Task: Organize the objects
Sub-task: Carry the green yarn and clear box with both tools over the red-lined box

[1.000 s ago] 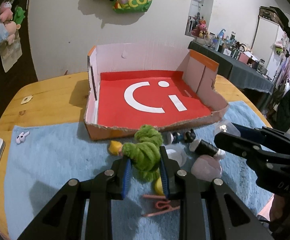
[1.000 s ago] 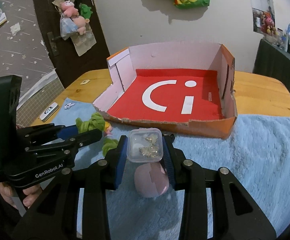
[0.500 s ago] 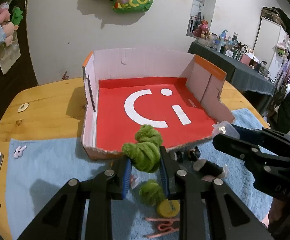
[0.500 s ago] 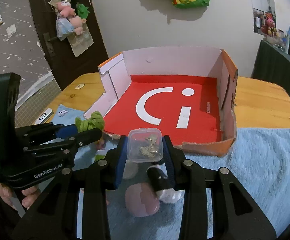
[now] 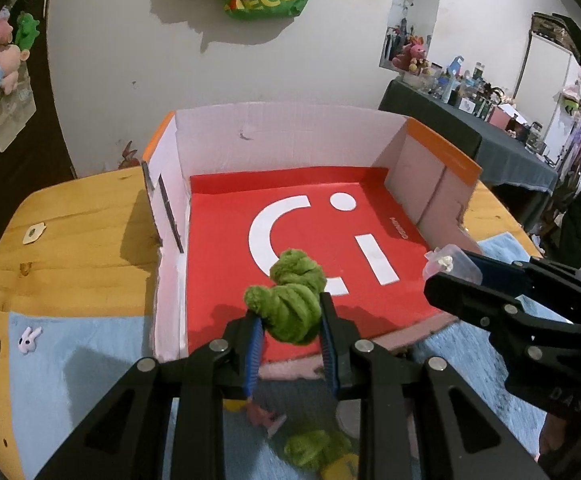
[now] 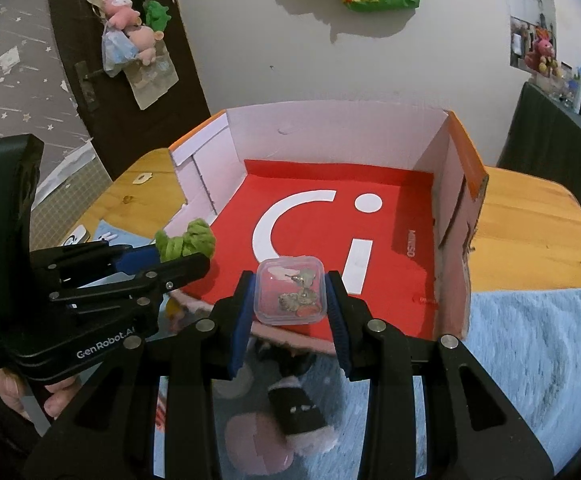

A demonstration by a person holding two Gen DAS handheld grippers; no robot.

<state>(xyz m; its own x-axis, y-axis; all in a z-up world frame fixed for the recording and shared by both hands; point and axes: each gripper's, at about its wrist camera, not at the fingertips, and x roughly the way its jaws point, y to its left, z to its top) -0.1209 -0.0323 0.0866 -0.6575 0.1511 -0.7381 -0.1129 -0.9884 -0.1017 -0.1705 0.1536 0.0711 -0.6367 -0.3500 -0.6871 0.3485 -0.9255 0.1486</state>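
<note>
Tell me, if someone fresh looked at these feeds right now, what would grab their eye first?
Probably the big cardboard box with its bright red floor and white smiley logo, filling the middle of both views. Next, the fuzzy green toy clamped in the left gripper, held over the box's near-left part. Then the small clear case of metal trinkets in the right gripper, held over the near edge.

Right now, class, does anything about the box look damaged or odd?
Yes. The box has a torn, ragged front wall, cut down far lower than the other three, and its right wall is ripped near the front corner.
</note>
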